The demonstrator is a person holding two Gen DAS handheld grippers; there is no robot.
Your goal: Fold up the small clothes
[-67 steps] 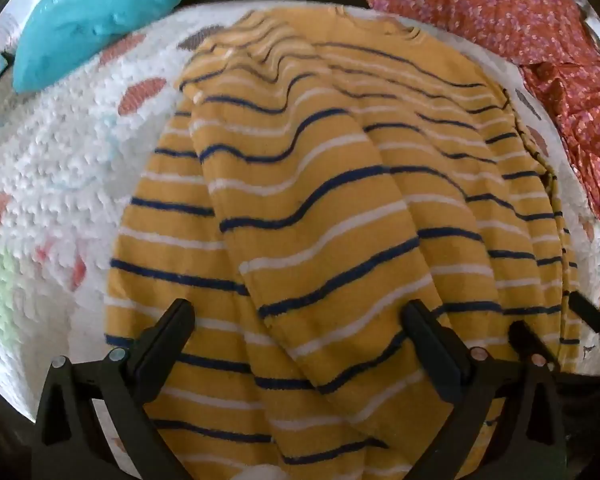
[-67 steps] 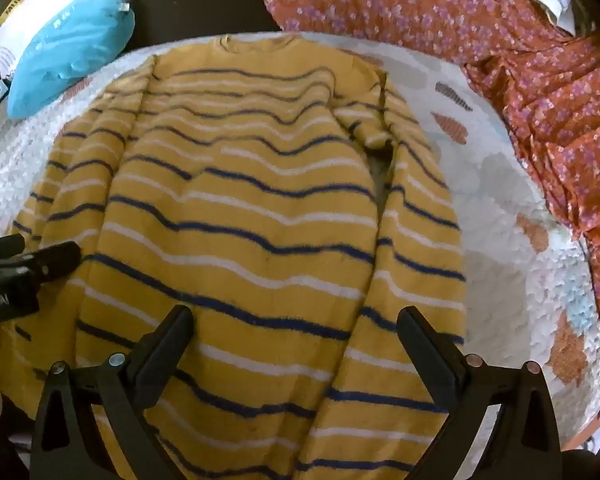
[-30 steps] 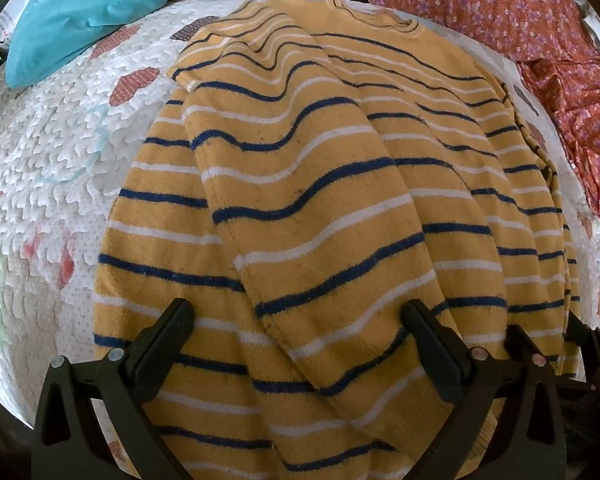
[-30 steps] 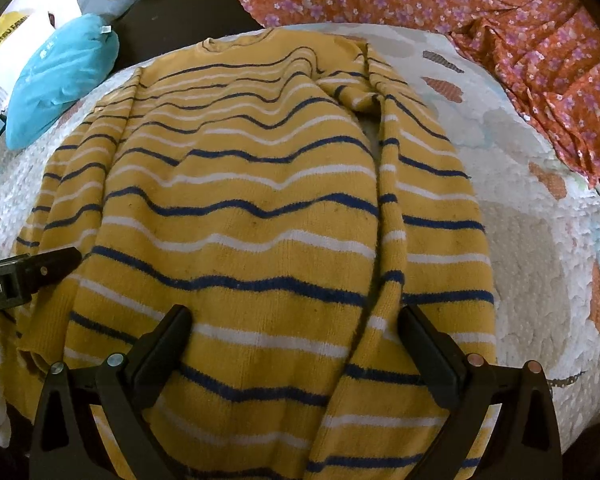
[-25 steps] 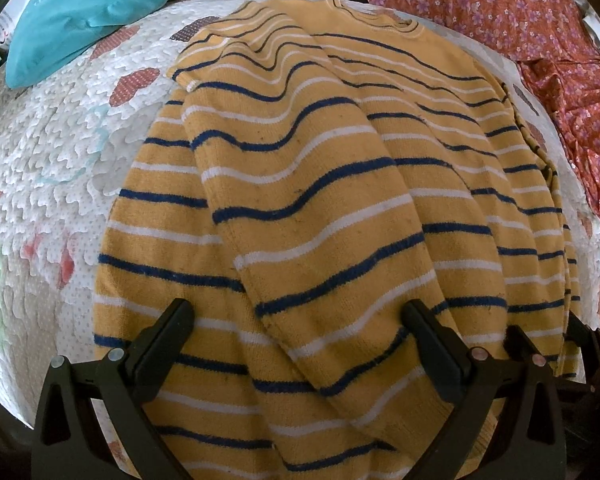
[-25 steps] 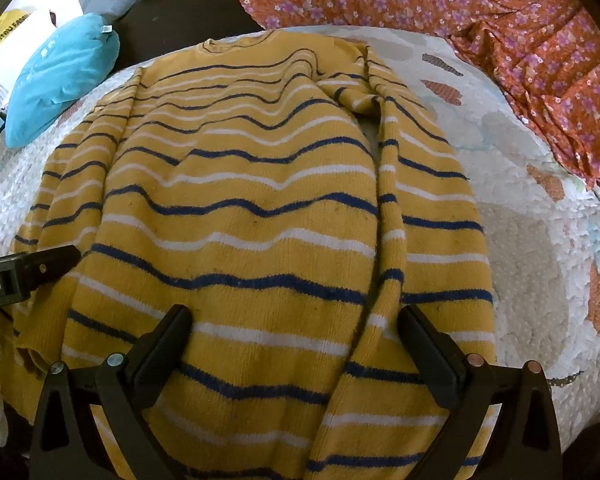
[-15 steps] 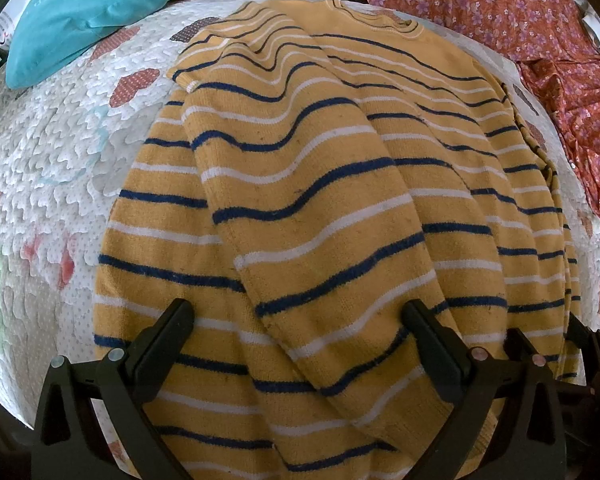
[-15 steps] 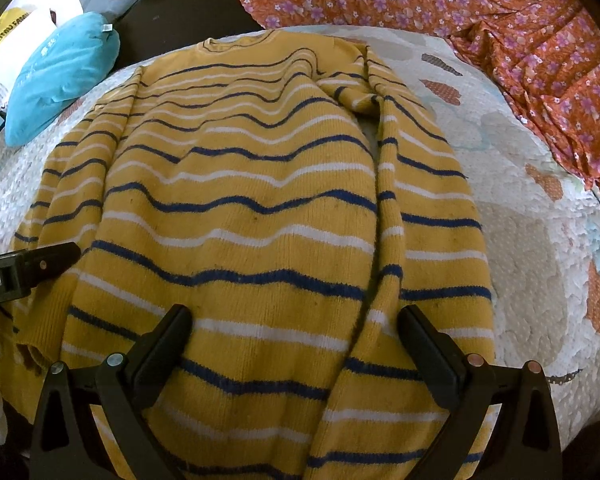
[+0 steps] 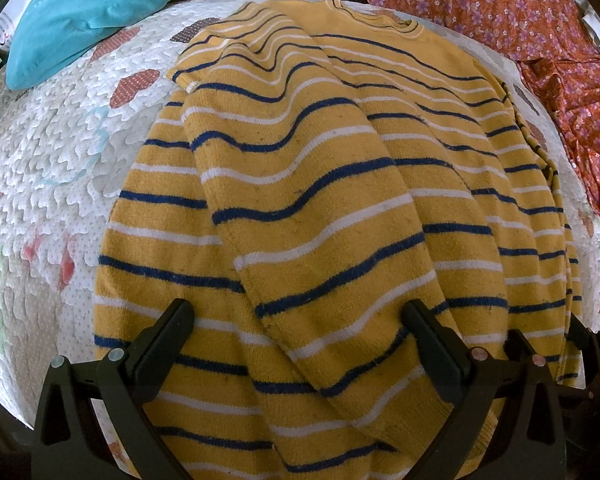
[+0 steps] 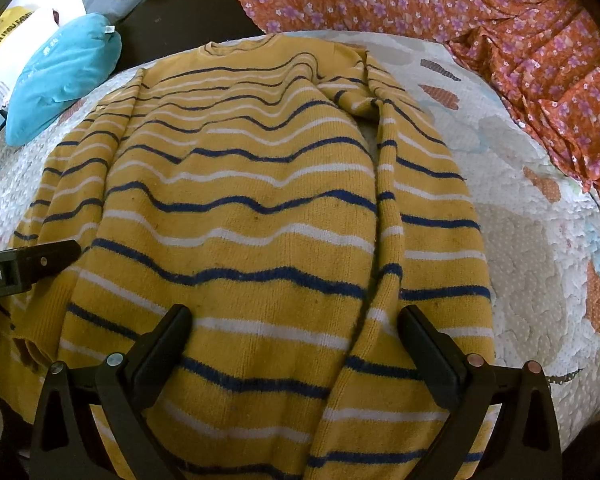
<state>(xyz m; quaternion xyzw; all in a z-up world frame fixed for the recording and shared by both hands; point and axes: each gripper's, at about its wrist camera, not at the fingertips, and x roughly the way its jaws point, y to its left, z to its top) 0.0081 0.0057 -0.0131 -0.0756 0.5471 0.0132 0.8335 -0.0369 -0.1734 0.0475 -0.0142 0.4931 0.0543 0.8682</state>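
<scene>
Bed surface covered by a white quilt (image 9: 52,168) with textured scalloped stitching and coloured patches. Teal pillow (image 9: 88,12) at the far left edge. Orange floral fabric (image 10: 440,4) heaped along the far right. Dark surface (image 10: 180,20) beyond the quilt. Daylight, even.

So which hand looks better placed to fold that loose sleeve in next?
Probably the right gripper: the unfolded sleeve of the striped sweater lies just ahead of its right finger.

Both views are bright with soft, even daylight and only faint shadows in the folds of the sweater (image 9: 320,208). Fisheye bending curves the edges, the corners go black, and focus stays sharp.
</scene>
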